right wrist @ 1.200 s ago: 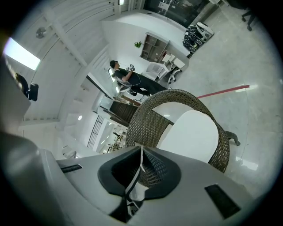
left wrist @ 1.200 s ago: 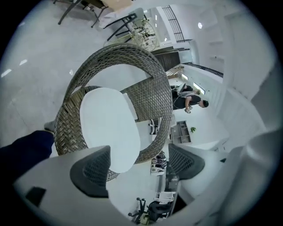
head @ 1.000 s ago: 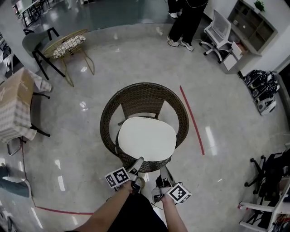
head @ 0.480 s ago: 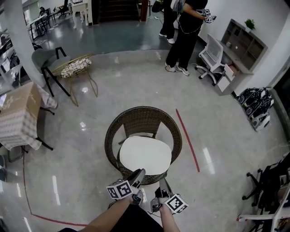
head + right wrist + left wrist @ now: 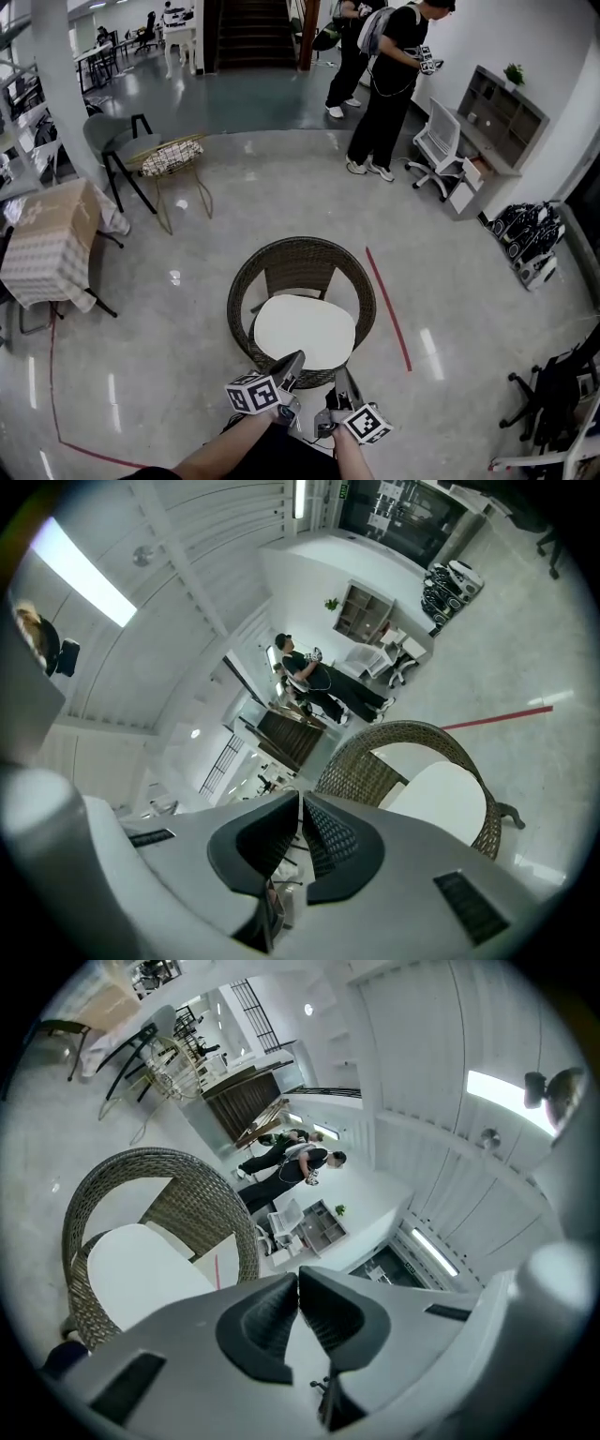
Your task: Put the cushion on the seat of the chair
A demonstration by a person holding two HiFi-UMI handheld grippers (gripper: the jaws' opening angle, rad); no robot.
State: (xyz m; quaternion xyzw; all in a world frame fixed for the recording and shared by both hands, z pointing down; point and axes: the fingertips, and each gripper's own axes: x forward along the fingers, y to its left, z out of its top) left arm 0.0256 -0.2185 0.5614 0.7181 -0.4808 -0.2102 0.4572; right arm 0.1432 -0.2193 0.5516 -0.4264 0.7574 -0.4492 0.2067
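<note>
Your left gripper (image 5: 293,360) and right gripper (image 5: 339,375) sit higher above the chair (image 5: 300,248) than a second ago, both pinched together and empty. With the cushion (image 5: 305,330) flat on the seat, just check it lies centred

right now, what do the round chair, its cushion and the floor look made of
Chair: brown woven wicker or rattan, matte; the weave shows on its curved back.
Cushion: smooth off-white, probably fabric or faux leather over padding; no texture is visible.
Floor: polished grey stone or concrete, glossy with light reflections.
</note>
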